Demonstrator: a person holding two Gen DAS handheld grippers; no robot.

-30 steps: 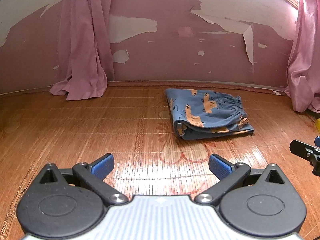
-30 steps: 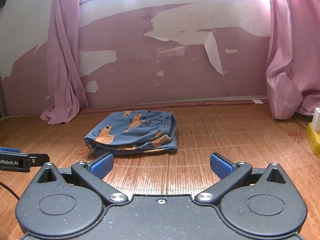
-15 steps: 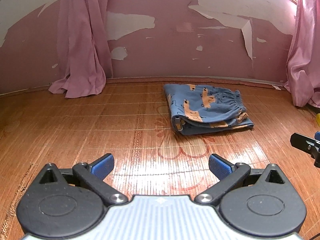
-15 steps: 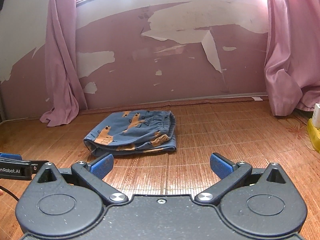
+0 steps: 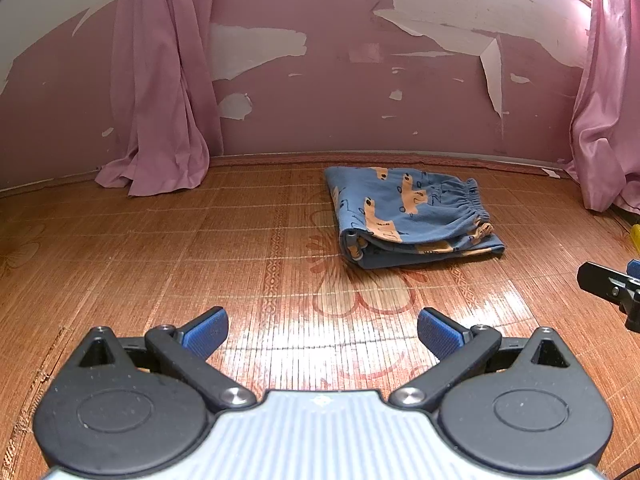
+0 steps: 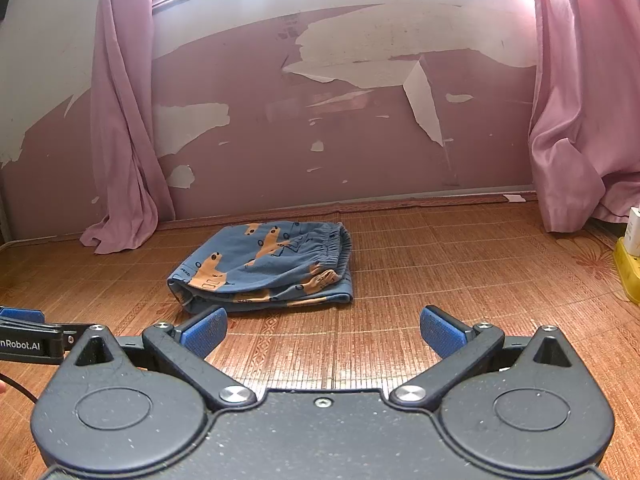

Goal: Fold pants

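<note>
Blue pants with an orange print lie folded in a compact stack on the woven mat, elastic waistband at the right side. In the right wrist view the same pants sit ahead and left of centre. My left gripper is open, well short of the pants, nothing between its blue pads. My right gripper is open too, just in front of the stack and not touching it. Each gripper's tip shows at the edge of the other's view.
Pink curtains hang at the left and right against a peeling pink wall. A yellow object with a white item on it stands at the far right. Woven mat stretches around the pants.
Both views have tilted and drawn back slightly, so the pants sit a bit higher and farther off. The pants have not moved and both grippers stay open.
</note>
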